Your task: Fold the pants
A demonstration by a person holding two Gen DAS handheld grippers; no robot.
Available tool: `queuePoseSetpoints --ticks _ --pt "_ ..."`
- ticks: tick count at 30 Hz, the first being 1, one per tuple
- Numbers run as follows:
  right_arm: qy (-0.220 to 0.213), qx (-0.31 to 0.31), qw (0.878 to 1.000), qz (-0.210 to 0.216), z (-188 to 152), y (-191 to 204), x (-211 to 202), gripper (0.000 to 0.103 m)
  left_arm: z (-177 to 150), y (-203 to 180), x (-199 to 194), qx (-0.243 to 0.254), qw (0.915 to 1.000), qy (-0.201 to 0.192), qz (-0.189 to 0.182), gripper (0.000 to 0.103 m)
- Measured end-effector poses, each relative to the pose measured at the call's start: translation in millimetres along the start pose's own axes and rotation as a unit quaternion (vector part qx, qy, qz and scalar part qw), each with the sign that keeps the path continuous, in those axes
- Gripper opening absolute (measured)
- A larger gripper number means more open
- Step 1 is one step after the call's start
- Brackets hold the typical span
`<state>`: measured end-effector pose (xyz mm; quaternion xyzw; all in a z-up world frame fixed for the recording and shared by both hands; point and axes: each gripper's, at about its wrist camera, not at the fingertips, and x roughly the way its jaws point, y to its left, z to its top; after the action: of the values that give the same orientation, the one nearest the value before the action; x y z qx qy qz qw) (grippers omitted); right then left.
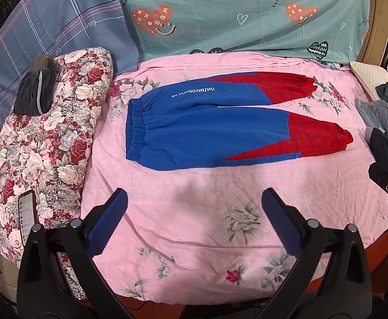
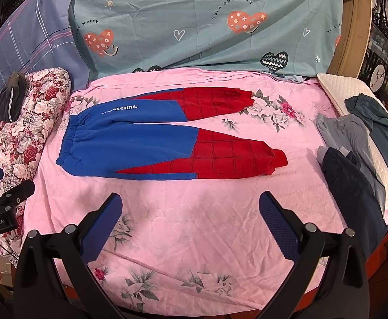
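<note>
Both wrist cameras look down from the bed's (image 1: 194,226) near edge toward its far side. The left stands slightly left; both share the pants (image 1: 220,122) (image 2: 167,143).

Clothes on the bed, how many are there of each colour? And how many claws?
Blue and red fleece pants: 1, spread flat on the pink flowered bedsheet
Dark grey folded garment with a white stripe on the floral quilt: 1
Grey garment: 1
Teal garment: 1
Dark navy garment: 1
Open claws: 2, left claw and right claw
Total: 5 clothes, 2 claws
</note>
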<state>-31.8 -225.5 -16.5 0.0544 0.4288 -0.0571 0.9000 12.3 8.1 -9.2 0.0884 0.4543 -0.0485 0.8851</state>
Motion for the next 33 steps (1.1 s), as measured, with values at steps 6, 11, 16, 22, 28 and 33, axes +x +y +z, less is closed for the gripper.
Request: queuePoseSetpoints --ticks 6,11,16,22,28,33 --pt "0.0 0.0 1.0 0.001 -0.3 -1.4 -0.8 0.102 0.1 -0.5 0.5 0.0 1.0 0.001 0.0 0.101" --pt "0.001 0.0 1.0 0.001 0.1 -0.9 -0.2 0.102 0.5 -1.1 0.4 -0.001 1.0 0.001 0.0 0.101" --pt "0.0 -0.004 1.0 0.001 0.5 -0.1 -0.1 0.102 1.5 -2.7 3.1 0.0 1.0 0.004 0.0 0.101" --pt "0.003 -0.007 1.0 0.002 3.0 0.5 2.4 0.102 5.3 -2.2 6.7 0.002 1.0 0.008 -0.001 0.101" --pt "0.006 -0.001 1.0 -0.001 9.2 -8.3 13.5 0.102 9.9 9.6 16.1 -0.014 0.9998 0.012 0.006 0.101" --pt "0.016 0.006 1.0 0.007 8.3 -17.5 31.8 0.102 13.5 34.6 34.1 -0.032 0.9989 0.028 0.019 0.101"
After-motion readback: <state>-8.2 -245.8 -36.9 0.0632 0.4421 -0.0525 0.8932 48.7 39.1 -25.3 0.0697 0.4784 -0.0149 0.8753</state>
